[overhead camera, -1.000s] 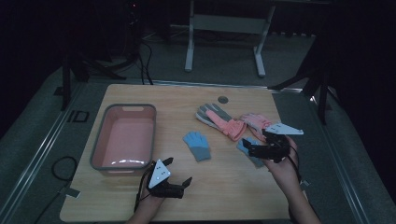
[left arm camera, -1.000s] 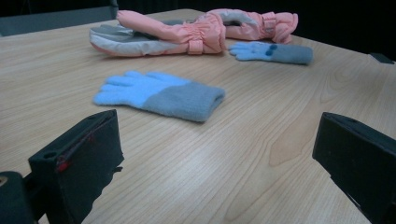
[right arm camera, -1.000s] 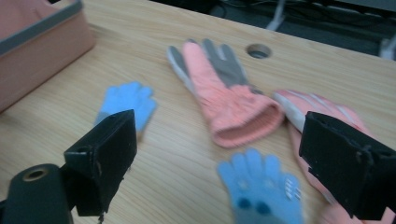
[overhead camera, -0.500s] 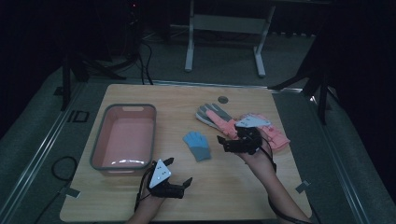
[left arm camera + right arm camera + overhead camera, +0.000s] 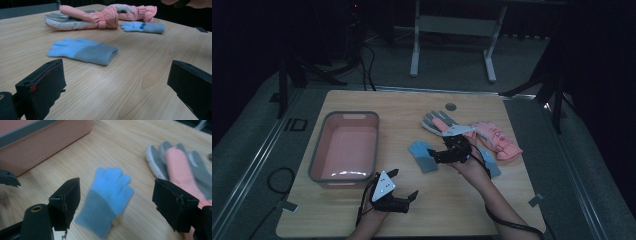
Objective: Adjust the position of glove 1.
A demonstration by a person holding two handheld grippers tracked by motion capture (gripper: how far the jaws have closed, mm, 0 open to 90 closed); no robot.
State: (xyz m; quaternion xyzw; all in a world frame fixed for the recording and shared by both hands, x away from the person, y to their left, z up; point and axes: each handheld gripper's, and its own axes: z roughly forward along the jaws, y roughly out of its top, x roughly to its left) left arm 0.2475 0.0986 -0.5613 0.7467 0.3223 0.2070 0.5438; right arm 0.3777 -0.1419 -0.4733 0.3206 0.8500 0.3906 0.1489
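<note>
The right tool (image 5: 438, 156) hangs over the light wooden counter (image 5: 512, 200), jaws wide and just closing a little, with the small blue knitted glove with a grey cuff (image 5: 108, 195) lying flat between them, ungripped. The right gripper view adds the pink plastic tub (image 5: 45, 142) just beyond it — and the pink-and-grey padded ski glove (image 5: 180, 167) beside the right jaw. The left tool (image 5: 404, 186) sits low near the counter's front edge, jaws spread and empty; its own view shows a second blue glove (image 5: 142, 27) farther off. The right forearm reaches in from below, hand turned leftward.
</note>
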